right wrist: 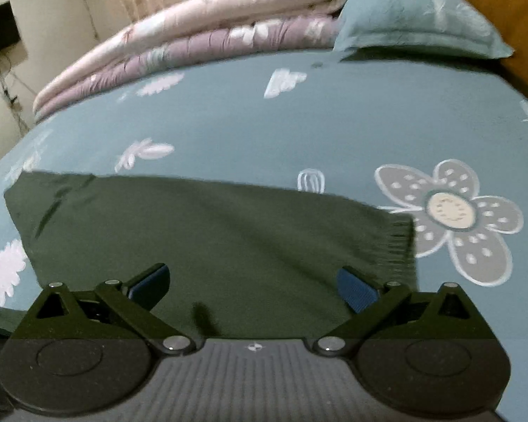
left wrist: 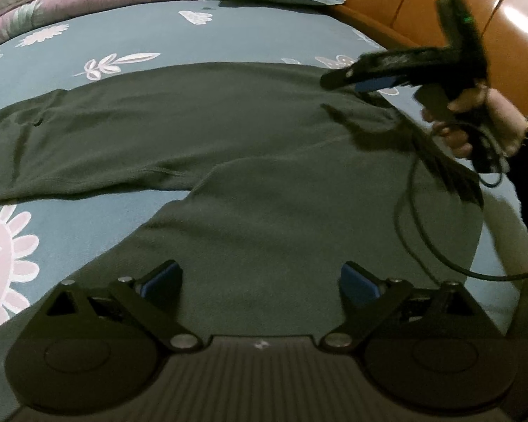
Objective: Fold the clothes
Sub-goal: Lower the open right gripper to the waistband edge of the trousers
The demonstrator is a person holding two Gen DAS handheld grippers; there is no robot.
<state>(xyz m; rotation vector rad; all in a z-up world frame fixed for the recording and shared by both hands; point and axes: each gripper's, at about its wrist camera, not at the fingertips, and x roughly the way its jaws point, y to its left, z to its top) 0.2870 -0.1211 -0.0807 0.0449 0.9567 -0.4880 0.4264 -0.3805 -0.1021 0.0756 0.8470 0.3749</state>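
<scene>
Because our dark green garment (left wrist: 264, 161) lies spread across the bed (left wrist: 228, 35) through mid-frame, we hover both: left hand-held gripper (left wrist: 260, 277) released, right hand-held gripper (right wrist: 253, 281) released, holding nothing.

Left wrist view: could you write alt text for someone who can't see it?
A dark green garment lies spread on a blue flowered bedsheet. The open left gripper hovers over it, and a hand holds the right gripper at upper right.
</scene>
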